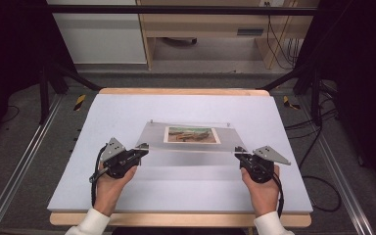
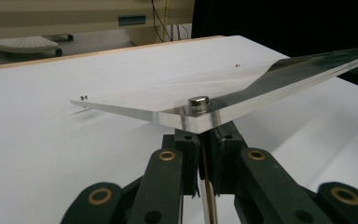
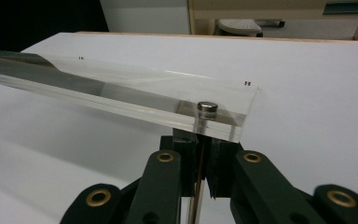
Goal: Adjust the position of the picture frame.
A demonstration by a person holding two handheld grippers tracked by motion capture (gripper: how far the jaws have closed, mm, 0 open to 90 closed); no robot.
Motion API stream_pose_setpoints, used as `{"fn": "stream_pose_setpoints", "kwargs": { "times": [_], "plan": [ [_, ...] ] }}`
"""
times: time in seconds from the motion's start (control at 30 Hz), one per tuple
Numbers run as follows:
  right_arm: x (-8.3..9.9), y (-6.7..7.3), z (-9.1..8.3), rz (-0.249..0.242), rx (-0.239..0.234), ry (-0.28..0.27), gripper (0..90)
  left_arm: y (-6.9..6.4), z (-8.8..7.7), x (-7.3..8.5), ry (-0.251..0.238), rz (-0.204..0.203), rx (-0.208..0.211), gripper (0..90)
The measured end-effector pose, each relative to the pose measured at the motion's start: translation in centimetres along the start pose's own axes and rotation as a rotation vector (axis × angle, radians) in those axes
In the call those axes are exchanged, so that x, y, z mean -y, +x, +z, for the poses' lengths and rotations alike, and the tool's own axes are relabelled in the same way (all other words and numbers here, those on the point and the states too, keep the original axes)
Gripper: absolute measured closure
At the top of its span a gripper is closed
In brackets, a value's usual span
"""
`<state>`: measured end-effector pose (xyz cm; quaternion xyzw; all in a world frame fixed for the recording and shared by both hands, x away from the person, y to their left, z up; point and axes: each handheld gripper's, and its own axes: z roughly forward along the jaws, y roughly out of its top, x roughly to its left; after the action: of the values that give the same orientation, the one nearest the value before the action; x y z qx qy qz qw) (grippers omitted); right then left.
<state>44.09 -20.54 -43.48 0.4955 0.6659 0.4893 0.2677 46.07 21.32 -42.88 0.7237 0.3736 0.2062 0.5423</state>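
Both the left claw (image 1: 143,147) and the right claw (image 1: 238,151) are gripping the clear acrylic frame's (image 1: 186,147) near corners, holding it tilted above the bench (image 1: 127,112).

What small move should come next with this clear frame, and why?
Probably lower it level onto the table. The acrylic frame holding the picture has its near edge raised, the left gripper and right gripper each clamped on a near corner by a magnet.

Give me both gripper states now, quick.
Left gripper: shut on the near left corner of the clear acrylic frame.
Right gripper: shut on its near right corner.
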Motion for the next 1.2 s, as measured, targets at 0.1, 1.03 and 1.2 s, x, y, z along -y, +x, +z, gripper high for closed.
{"fn": "stream_pose_setpoints", "kwargs": {
  "times": [0.1,1.03,1.2],
  "plan": [
    [0.2,0.1,0.0,-0.004,0.000,0.000,84.0,0.1,-0.1,0.2,0.002,0.000,-0.001,82.3],
    [3.4,0.9,0.8,0.006,-0.027,0.174,84.0,0.1,0.5,3.7,0.241,-0.003,-0.044,82.8],
    [3.8,0.7,1.0,-0.001,-0.027,0.200,84.0,0.0,0.7,3.9,0.261,-0.002,-0.035,82.8]
  ]
}}
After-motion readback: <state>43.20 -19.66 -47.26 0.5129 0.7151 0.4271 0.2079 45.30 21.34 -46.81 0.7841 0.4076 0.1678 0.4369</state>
